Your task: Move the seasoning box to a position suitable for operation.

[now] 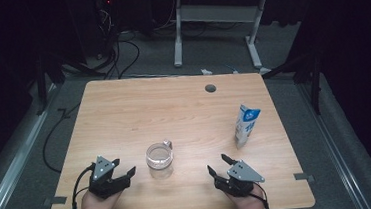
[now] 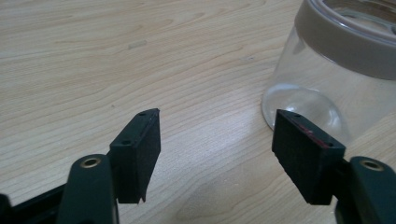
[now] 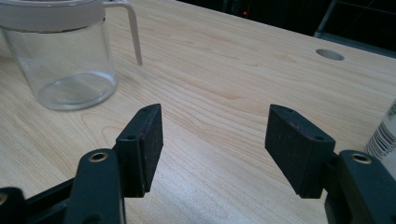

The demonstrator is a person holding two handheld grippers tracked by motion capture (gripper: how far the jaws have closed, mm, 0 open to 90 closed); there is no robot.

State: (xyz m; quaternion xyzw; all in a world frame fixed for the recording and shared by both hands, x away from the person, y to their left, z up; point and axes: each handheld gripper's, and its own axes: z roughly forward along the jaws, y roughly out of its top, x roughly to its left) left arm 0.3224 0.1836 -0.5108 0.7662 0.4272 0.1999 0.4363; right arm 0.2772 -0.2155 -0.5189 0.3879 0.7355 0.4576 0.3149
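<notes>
Wooden table [image 1: 124, 114] is being viewed from above: a clear glass jug [image 1: 159, 156] is being flanked by the left gripper [image 1: 128, 172] and right gripper [image 1: 217, 163], a milk carton [image 1: 247, 125] standing farther right. Left gripper view: jaws are being held spread, nothing between them, jug [image 2: 336, 60] just beyond. Right gripper view: jaws are likewise being kept apart, empty, jug [image 3: 70, 56] ahead-left.

milk carton [image 1: 247, 125] print too blurred to read

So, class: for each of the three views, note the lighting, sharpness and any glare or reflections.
High view: table lit, surroundings nearly black, soft detail. Left gripper view: glass cup sharp, bright patch in its base. Right gripper view: wood grain crisp, milk carton cut off at the edge and blurred.
</notes>
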